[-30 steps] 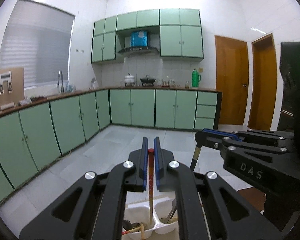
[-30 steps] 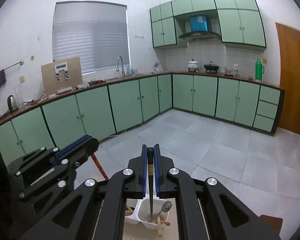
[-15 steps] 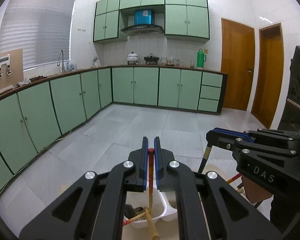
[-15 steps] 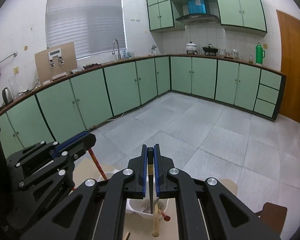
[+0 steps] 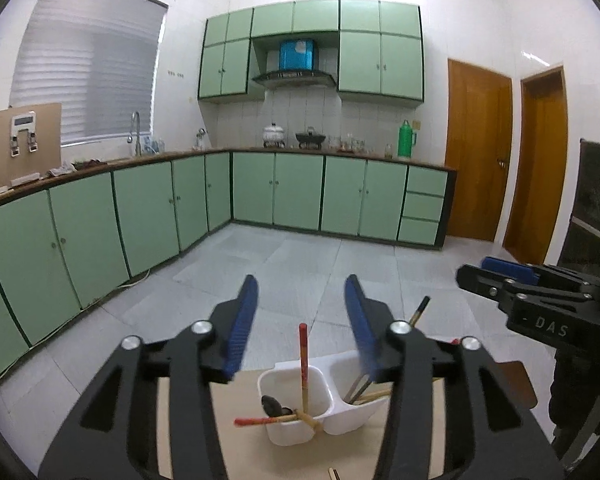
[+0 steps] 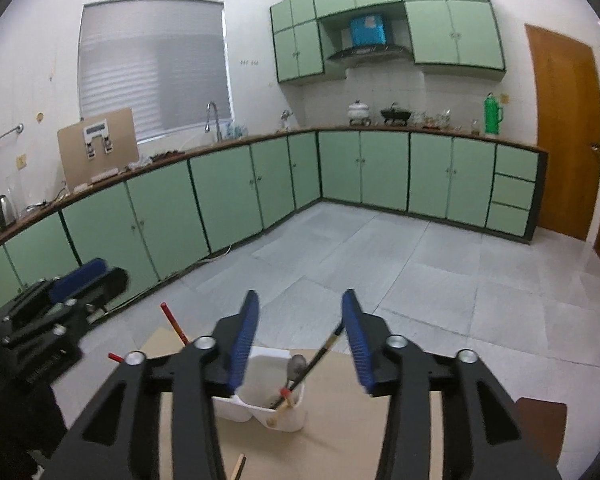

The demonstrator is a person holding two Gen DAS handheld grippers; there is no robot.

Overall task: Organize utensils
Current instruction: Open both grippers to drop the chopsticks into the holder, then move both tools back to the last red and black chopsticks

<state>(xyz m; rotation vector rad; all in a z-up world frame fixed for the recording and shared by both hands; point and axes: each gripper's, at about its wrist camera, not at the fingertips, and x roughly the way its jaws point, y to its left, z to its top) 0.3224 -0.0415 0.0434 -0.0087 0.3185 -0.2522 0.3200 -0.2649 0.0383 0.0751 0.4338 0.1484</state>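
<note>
Left gripper (image 5: 300,312) jaws opening, nothing between the pads; red chopstick (image 5: 303,364) stands free in the left cup of the white holder (image 5: 288,432) on the table (image 5: 236,420). Right gripper (image 6: 298,332) likewise opening, black chopstick (image 6: 320,354) leaning loose in its cup. Step looks like release after drop-in. Next: back off clear, fetch the stray stick (image 6: 239,465). Only the right view shows the spoon (image 6: 296,365); only the left shows the dark one (image 5: 271,403).

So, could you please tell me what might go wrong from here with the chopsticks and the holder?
1. The red chopstick stands loose in the holder as the left tool opens; it may tip out.
2. The black chopstick leans steeply under the opening right tool; it could slide out.
</note>
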